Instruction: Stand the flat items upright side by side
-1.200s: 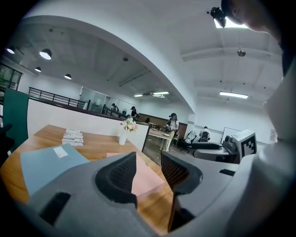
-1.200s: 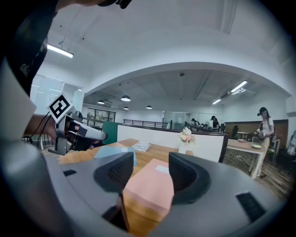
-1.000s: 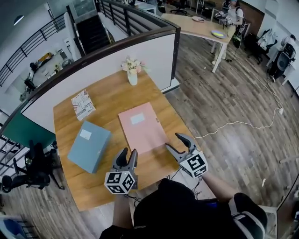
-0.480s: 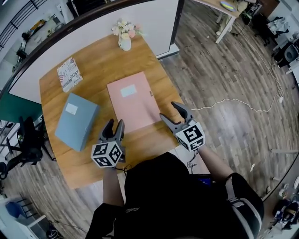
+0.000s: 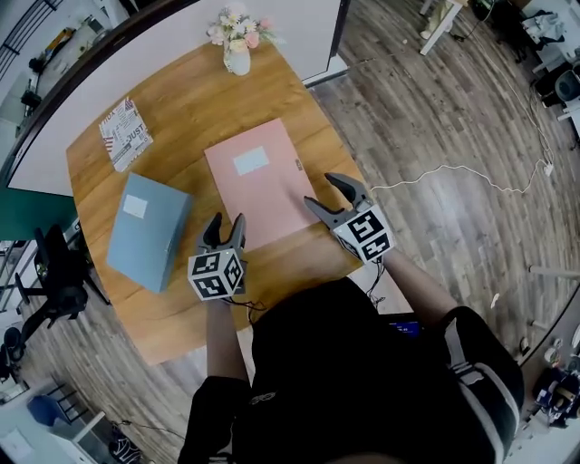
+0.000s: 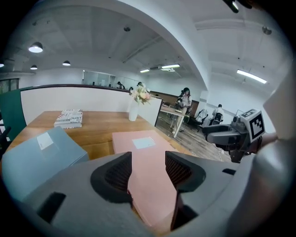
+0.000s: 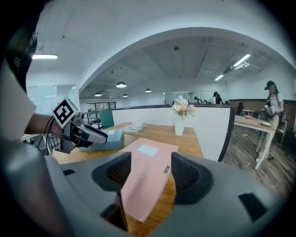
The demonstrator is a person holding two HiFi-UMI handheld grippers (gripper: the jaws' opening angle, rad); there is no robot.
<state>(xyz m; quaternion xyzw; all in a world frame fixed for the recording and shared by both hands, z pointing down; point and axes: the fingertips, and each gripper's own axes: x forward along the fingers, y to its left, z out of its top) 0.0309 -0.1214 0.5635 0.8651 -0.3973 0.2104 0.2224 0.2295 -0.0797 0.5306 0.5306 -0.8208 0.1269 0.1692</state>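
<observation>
Both flat items lie flat on the bench (image 5: 190, 100); neither stands upright.

Pink folder (image 5: 258, 186): flat, white label facing up, one short edge toward me, near the bench's right side.

Blue file box (image 5: 145, 231): flat, to the left of the pink folder. A strip of bare wood separates them, and the two are not touching. It also has a small white label on top.

Left tongs (image 5: 227, 222): at the near left corner of the pink folder. The jaws are opening. In the left gripper view that corner runs in between the two pads, but neither pad presses on it, so nothing is gripped.

Right tongs (image 5: 323, 192): at the near right corner of the same folder. The jaws stand apart. In the right gripper view the folder's edge shows in the gap between the pads with clear space on both sides, so this pair is released and holds nothing.

I cannot tell whether any tip touches the folder's cover from above.

Other things on the bench:
- A white vase (image 5: 237, 56) of flowers at the far edge, against the white partition (image 5: 299, 27).
- A printed magazine (image 5: 125, 134) at the far left, well apart from both flat items.

A pale cord (image 5: 453, 172) trails over the wood floor (image 5: 435, 109) to the right.
</observation>
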